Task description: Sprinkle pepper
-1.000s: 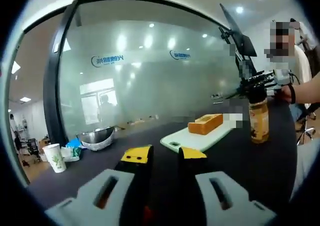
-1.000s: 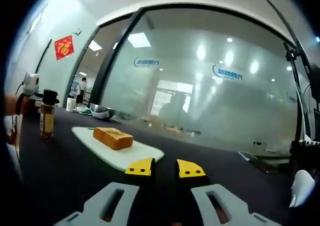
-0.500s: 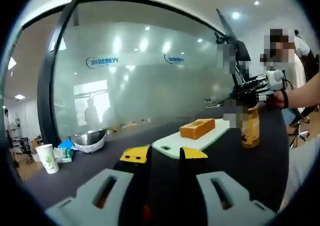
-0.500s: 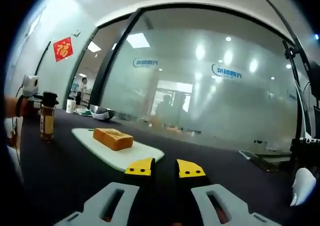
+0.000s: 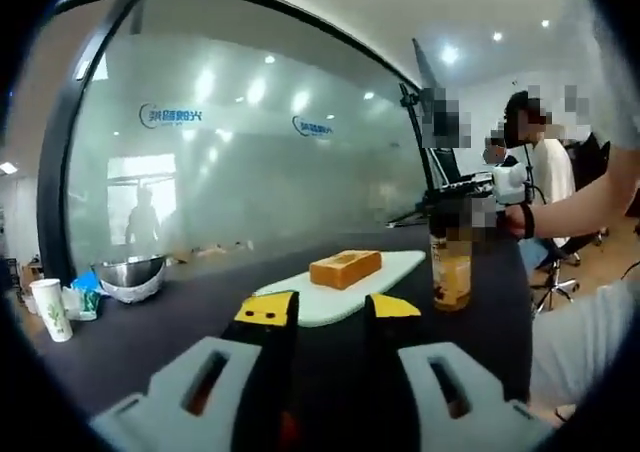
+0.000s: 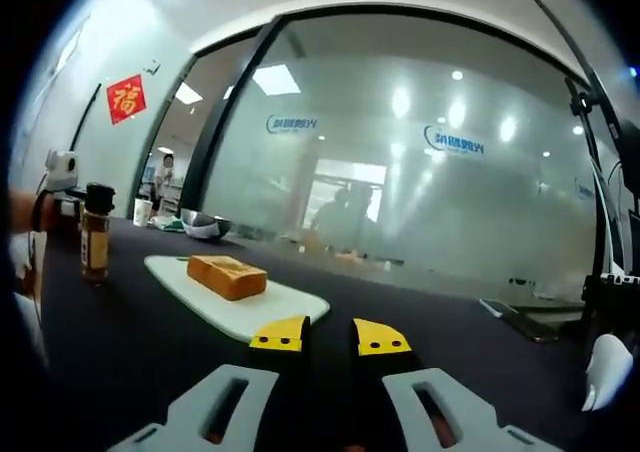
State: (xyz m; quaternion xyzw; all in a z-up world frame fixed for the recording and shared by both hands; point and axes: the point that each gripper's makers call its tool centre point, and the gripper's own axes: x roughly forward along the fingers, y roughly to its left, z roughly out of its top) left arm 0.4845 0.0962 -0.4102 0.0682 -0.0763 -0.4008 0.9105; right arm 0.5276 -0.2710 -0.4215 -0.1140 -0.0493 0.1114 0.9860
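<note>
In the left gripper view the left gripper rises from the bottom edge, its yellow-tipped jaws a narrow gap apart with nothing between them. Just past the tips lies a white board with rounded corners, flat on the dark matte table. A golden-brown block of toast sits on the board. Right of the board, near its end, stands the pepper jar: amber glass, a label, a dark cap. A hand with a dark wristband is at the jar's top, beside a white part of a device; whether that device grips the cap cannot be told. Farther left on the table are a shiny metal bowl and a white paper cup. Behind everything runs a frosted glass wall with blue lettering.

Compared with a second ago, this view has swung, so the jar and board sit lower and nearer the middle of the picture.

In the right gripper view the right gripper also shows its jaws nearly together, holding nothing. Beyond them the board carries the toast, with bare table between tips and board. The jar stands at far left, past the board's end. This view has barely changed.
</note>
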